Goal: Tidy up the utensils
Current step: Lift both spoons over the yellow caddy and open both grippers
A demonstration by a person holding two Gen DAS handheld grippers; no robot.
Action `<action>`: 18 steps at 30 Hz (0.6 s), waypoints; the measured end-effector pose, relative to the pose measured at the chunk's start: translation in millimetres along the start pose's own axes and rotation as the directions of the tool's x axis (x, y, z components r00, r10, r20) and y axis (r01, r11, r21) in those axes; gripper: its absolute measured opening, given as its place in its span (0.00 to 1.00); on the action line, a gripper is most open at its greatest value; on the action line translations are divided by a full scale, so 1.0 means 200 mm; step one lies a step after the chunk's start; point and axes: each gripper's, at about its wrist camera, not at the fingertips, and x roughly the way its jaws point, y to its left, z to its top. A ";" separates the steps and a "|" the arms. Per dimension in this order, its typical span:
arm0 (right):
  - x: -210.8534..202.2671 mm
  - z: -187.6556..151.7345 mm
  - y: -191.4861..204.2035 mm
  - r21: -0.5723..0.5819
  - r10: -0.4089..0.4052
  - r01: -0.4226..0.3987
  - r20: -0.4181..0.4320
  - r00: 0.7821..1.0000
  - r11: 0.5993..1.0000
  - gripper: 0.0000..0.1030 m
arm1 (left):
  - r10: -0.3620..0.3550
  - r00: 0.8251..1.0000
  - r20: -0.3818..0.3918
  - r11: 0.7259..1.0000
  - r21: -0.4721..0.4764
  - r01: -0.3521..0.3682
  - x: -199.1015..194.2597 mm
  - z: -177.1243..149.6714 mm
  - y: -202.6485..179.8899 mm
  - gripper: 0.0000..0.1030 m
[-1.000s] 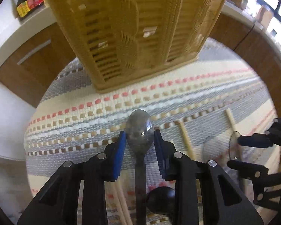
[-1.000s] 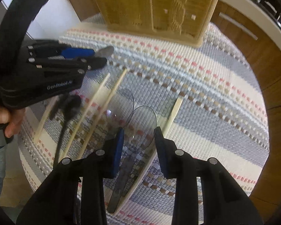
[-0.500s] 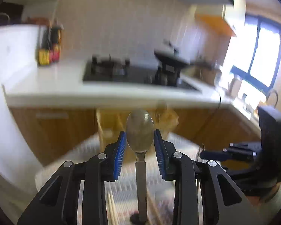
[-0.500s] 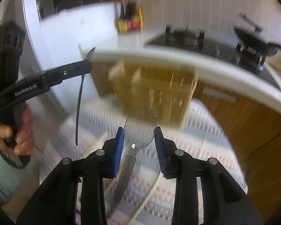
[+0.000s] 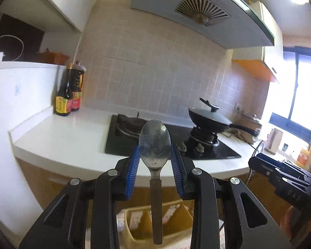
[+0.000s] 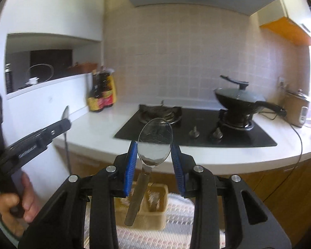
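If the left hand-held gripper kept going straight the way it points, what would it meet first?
Probably the stove on the counter, straight beyond the held spoon; nothing visibly intervenes, though depth is uncertain.

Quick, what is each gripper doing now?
Left gripper: closed on a metal spoon.
Right gripper: closed on a clear spoon.
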 end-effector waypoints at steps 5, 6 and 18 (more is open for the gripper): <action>0.12 -0.06 -0.03 -0.005 -0.100 0.100 0.062 0.993 0.995 0.30 | 0.014 0.999 0.042 1.000 0.000 -0.014 0.10 -0.06 0.05 0.28; 0.16 -0.07 -0.03 -0.003 -0.109 0.110 0.064 0.992 0.994 0.30 | 0.018 0.999 0.044 1.000 0.005 -0.018 0.12 -0.08 0.05 0.28; 0.38 -0.25 -0.04 -0.027 -0.104 0.104 -0.017 0.994 0.994 0.30 | 0.009 1.000 -0.026 1.000 -0.006 -0.009 0.25 -0.29 0.15 0.29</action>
